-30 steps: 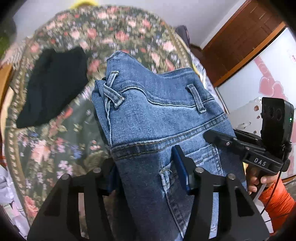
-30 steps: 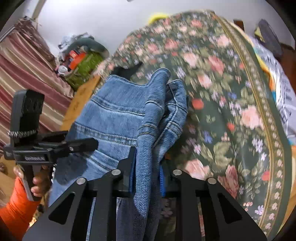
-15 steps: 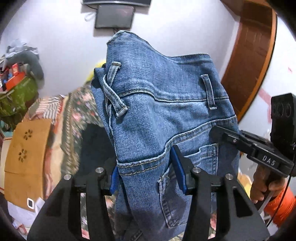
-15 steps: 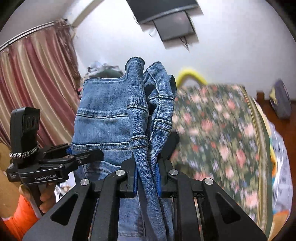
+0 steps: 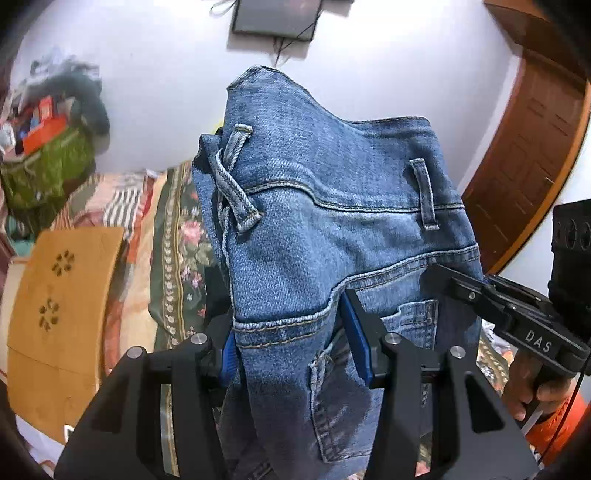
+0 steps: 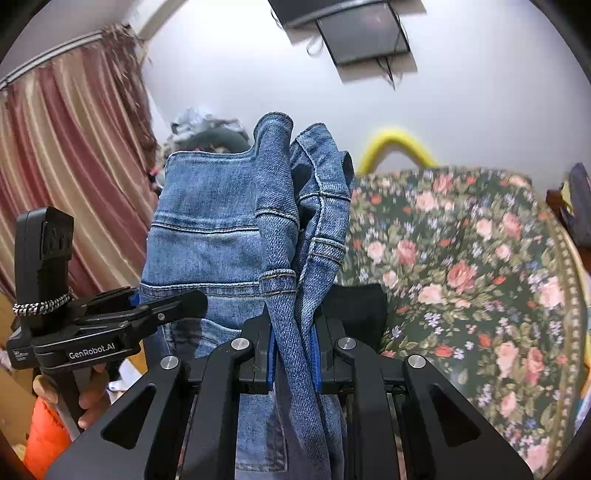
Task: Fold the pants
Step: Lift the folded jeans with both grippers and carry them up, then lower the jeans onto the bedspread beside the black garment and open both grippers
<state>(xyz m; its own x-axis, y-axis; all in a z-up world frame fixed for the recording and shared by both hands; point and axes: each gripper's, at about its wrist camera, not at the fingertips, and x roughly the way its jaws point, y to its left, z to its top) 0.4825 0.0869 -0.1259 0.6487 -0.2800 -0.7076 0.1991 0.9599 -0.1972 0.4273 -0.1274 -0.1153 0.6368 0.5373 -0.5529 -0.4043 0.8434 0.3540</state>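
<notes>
The blue jeans (image 5: 332,221) hang in the air, waistband up, belt loops and a back pocket facing the left wrist camera. My left gripper (image 5: 291,339) is shut on a thick fold of the jeans below the waistband, its blue pads (image 5: 354,339) pressing on either side. My right gripper (image 6: 293,354) is shut on a bunched edge of the jeans (image 6: 221,229). Each view shows the other gripper gripping the far side: the right gripper (image 5: 517,317) in the left wrist view, the left gripper (image 6: 110,321) in the right wrist view. A hand and an orange sleeve (image 6: 44,435) hold it.
A bed with a floral cover (image 6: 461,277) lies below, with a black garment (image 6: 358,310) on it behind the jeans. A wooden board (image 5: 59,302) stands at the bed's left side. A wall screen (image 6: 365,33), striped curtains (image 6: 66,166), a wooden door (image 5: 524,155) and a clutter pile (image 5: 48,147) surround it.
Both grippers have risen with the jeans still held and tilted up. The views swung from the bedspread to the wall and screen, and the jeans now hang clear of the bed.
</notes>
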